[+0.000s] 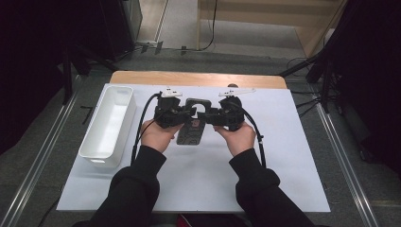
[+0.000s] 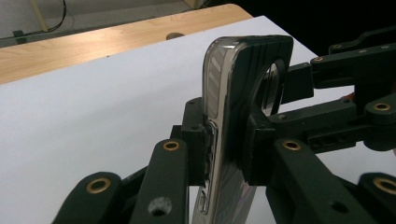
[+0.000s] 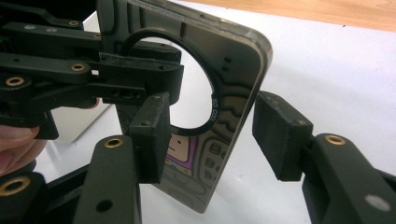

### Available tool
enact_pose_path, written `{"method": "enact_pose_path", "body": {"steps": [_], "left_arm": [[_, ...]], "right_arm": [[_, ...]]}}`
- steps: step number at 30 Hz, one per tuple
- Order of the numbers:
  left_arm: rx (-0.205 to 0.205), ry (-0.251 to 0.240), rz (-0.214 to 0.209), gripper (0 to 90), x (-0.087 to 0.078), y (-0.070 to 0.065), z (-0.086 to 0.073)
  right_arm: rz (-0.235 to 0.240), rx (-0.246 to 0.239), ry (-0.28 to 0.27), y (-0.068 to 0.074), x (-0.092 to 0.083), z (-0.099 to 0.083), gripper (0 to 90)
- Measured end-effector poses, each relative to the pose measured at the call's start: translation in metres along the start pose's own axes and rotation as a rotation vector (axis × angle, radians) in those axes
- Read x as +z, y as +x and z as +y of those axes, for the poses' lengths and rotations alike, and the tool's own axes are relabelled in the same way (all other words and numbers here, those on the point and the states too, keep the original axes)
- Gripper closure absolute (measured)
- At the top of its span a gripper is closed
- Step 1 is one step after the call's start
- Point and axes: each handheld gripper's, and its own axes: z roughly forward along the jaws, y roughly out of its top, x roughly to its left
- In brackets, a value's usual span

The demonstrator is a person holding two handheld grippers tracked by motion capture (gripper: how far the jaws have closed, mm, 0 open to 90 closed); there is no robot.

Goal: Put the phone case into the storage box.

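Upright, the phone case [image 2: 233,121] sits clamped in the left jaws, right jaws apart.

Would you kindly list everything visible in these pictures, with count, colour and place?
phone case: one, dark with clear edge and round ring, held upright above the sheet's middle.
bin: one, white, on the sheet's left edge.
sheet: one, white, covering the table.
table: one, wooden, far edge showing.
left hand-held gripper: one, black, clamped on the case.
right hand-held gripper: one, black, jaws astride the case, one pad apart from it.
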Motion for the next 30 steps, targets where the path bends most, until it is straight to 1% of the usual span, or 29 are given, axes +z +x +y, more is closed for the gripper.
{"method": "enact_pose_path", "body": {"steps": [5,7,12,13,15,18,22,23,24,25,27,30], "left_arm": [[0.004,-0.004,0.000,74.7,-0.003,0.002,0.001],[0.000,-0.007,0.000,74.7,-0.004,0.004,0.002],[-0.010,-0.012,-0.008,74.7,-0.008,0.008,0.003],[-0.007,-0.011,-0.011,74.8,-0.009,0.009,0.003],[-0.015,-0.016,-0.015,74.7,-0.011,0.011,0.003],[-0.014,-0.012,-0.018,74.8,-0.014,0.014,0.004],[-0.019,-0.013,-0.024,74.8,-0.018,0.019,0.005],[-0.021,-0.011,-0.027,74.7,-0.019,0.020,0.005],[-0.024,-0.011,-0.030,74.7,-0.020,0.021,0.005],[-0.025,-0.010,-0.035,74.7,-0.021,0.022,0.006],[-0.030,-0.011,-0.042,74.7,-0.022,0.023,0.006],[-0.024,-0.007,-0.046,74.7,-0.024,0.024,0.006]], "right_arm": [[0.008,-0.003,0.002,0.001,-0.002,0.000,42.2],[0.018,-0.006,0.005,0.001,-0.004,-0.001,40.1],[0.037,-0.018,0.021,0.002,-0.005,-0.002,39.1],[0.043,-0.021,0.023,0.002,-0.006,-0.002,38.9],[0.058,-0.024,0.006,0.002,-0.007,-0.005,38.6],[0.093,-0.023,0.018,0.000,-0.008,-0.009,36.9],[0.119,-0.017,0.030,-0.004,-0.008,-0.014,36.3],[0.117,-0.008,0.032,-0.004,-0.009,-0.015,36.2],[0.113,-0.019,0.030,-0.005,-0.010,-0.016,36.3],[0.114,-0.019,0.033,-0.006,-0.010,-0.017,36.2],[0.126,-0.022,0.038,-0.007,-0.011,-0.019,35.9],[0.129,-0.023,0.039,-0.009,-0.013,-0.022,34.6]]}}
